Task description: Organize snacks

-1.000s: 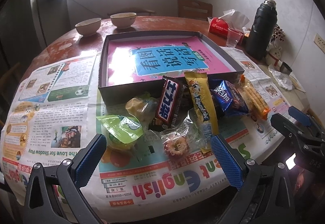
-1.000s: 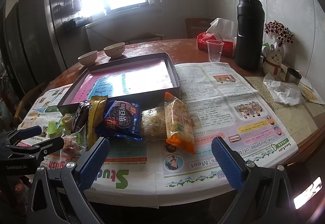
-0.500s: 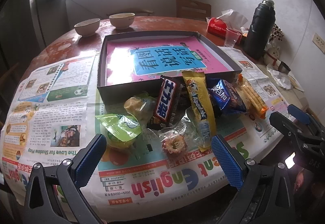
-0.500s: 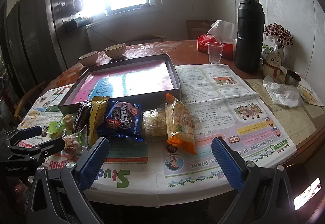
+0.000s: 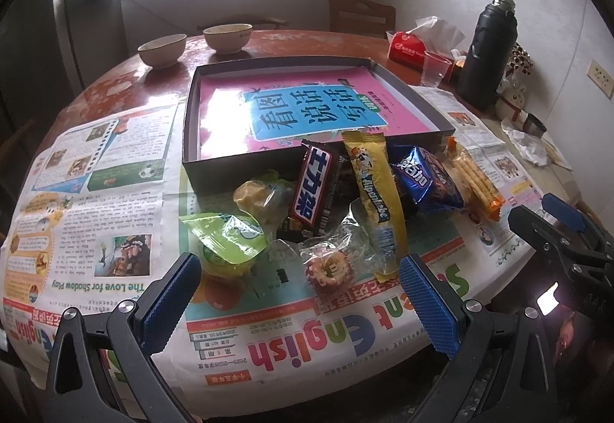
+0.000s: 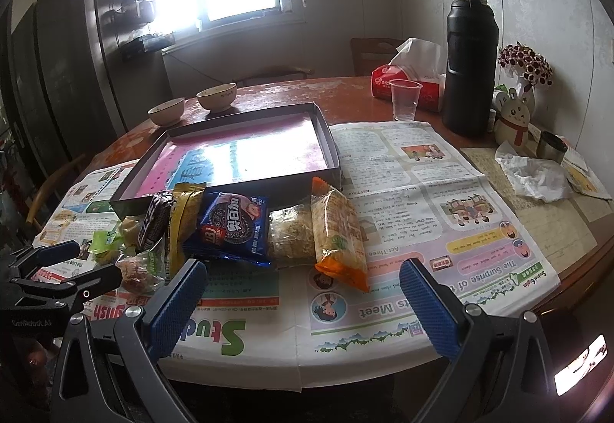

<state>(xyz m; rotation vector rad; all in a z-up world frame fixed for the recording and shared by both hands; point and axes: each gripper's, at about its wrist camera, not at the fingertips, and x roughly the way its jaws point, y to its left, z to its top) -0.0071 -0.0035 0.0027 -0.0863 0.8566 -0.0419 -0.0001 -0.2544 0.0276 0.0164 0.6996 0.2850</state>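
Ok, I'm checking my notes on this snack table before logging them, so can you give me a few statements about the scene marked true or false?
1. Both tools, left tool and right tool, are open and hold nothing. True.
2. The snacks already lie inside the dark box. False: they are piled on the newspaper in front of it; the box holds only a pink sheet.
3. The blue cookie pack lies between the yellow Alpenliebe pack and the clear noodle pack. True.
4. The clear plastic cup lies tipped over. False: it stands upright near the black thermos.
5. Two bowls sit beyond the box. True.
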